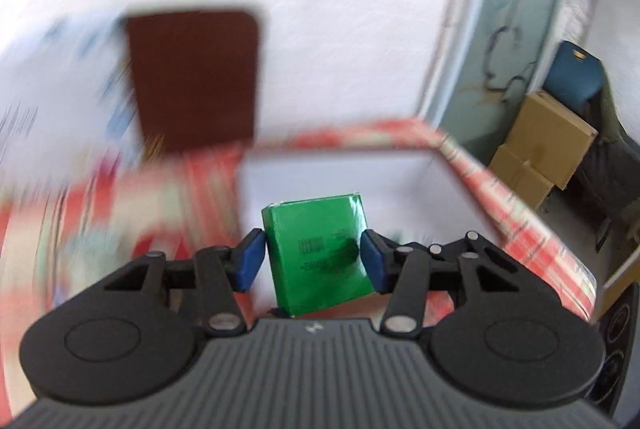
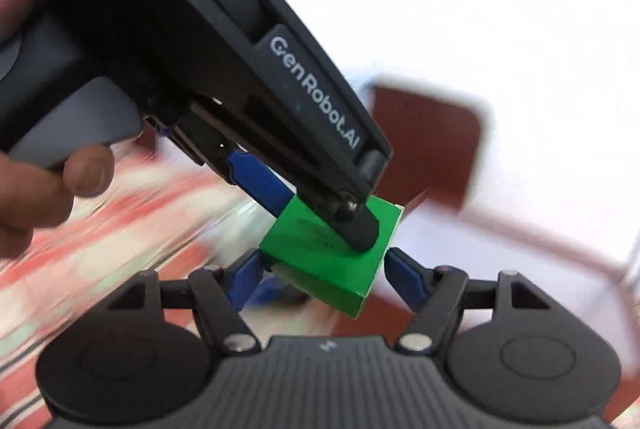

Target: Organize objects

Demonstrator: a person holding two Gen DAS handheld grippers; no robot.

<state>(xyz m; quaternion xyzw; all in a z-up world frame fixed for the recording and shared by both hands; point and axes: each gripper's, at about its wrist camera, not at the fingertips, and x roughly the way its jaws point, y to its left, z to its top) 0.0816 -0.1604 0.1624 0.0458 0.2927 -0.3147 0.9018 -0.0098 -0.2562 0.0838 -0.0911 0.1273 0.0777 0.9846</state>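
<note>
Left gripper [image 1: 313, 259] pinching green box [image 1: 320, 253] over white-lined red plaid box [image 1: 500, 181], brown pad [image 1: 192, 81] at 11 o'clock; right gripper [image 2: 322, 279] spread around it; "GenRobot.AI" readable on left gripper.

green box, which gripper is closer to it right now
Left. The left gripper has its jaws closed on the green box, holding it. The right gripper sits just beneath the box, jaws open on either side without gripping.
</note>
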